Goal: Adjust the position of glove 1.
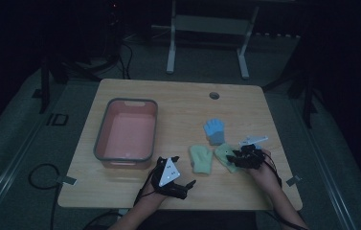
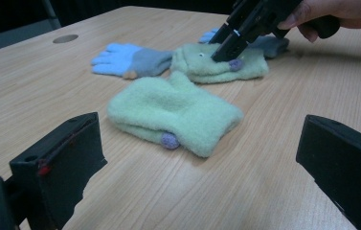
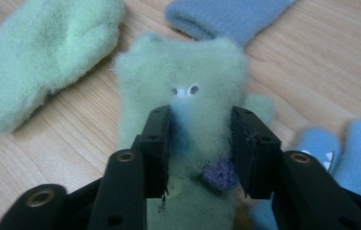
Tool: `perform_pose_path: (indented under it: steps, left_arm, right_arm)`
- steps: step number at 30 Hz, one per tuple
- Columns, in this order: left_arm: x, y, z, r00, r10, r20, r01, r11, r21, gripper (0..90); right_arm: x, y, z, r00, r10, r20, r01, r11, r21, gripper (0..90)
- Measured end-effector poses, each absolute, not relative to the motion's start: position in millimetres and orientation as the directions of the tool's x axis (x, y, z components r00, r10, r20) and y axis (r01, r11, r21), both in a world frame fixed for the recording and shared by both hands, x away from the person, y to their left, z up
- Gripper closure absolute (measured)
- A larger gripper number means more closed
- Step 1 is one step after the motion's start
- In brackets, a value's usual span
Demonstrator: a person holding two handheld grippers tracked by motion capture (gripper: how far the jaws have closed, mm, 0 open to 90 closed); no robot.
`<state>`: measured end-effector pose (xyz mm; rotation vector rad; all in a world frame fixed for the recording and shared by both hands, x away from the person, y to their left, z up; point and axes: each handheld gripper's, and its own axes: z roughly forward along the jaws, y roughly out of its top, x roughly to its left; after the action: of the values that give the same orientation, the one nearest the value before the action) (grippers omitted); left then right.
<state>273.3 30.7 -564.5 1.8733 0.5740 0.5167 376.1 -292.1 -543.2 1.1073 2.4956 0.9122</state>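
Right tongs (image 3: 199, 143) pressed down on green mitten (image 3: 187, 110) at centre of frame, jaws narrow with fleece bunched between, left tongs (image 2: 197, 158) wide and empty above surface (image 2: 264, 191), second green mitten (image 2: 173, 115) just beside

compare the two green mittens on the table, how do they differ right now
The near green mitten lies free with nothing touching it; the far green mitten sits between the jaws of the right gripper. The far green mitten shows two small eyes; the near green mitten shows none. Both are fuzzy, pale green, with a purple spot.
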Motion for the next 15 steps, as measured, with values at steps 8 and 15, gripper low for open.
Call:
perform_pose_path:
  steps: [8, 15]
  left_arm:
    - [272.8, 28.6, -565.2, 0.793, 0.601, 0.096, 0.141, -0.334, 0.932, 2.5]
    - [272.3, 28.8, -565.3, 0.791, 0.604, 0.095, 0.142, -0.332, 0.932, 2.5]
  right_arm:
    - [371.5, -280.0, -539.4, -0.654, 0.756, -0.018, 0.593, 0.528, 0.608, 79.9]
    - [361.5, -274.2, -516.2, -0.562, 0.827, -0.003, 0.642, 0.438, 0.629, 81.0]
